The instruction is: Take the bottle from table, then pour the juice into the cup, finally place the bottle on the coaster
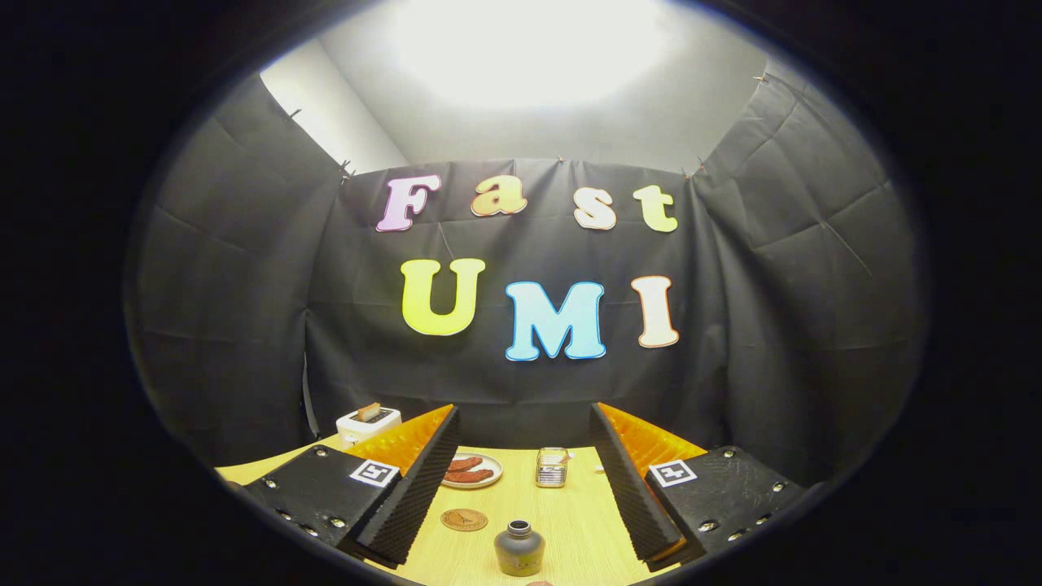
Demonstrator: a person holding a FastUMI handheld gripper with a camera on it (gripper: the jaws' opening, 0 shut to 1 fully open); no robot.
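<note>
Nearest the lens, low in the frame's centre, stood the bottle (519, 548), a small dark squat flask with an open short neck, upright on the table (570, 521) and lying between the two fingers of the gripper (521, 509), which were spread wide and touched nothing. Left to right across the lower frame: a white toaster (368, 422) with a slice standing in it, partly behind the left finger; a plate (471, 470) of reddish food just inside that finger; the round brown coaster (464, 519) nearer, just left of the bottle; the bottle itself; a small clear glass cup (552, 467) farther back, centre-right; then the right finger. Judgement on handling: the bottle looked rigid and smooth-walled, probably slick, and with no cap it would spill if tipped early, so the sensible hold seemed to be across the broad body below the shoulder, kept upright until over the cup. The cup looked light and easily knocked. Hard to make out: the liquid level inside the dark bottle, the contents of the cup, the bottle's base cut off near the lower edge, and a small pale scrap right of the cup.
</note>
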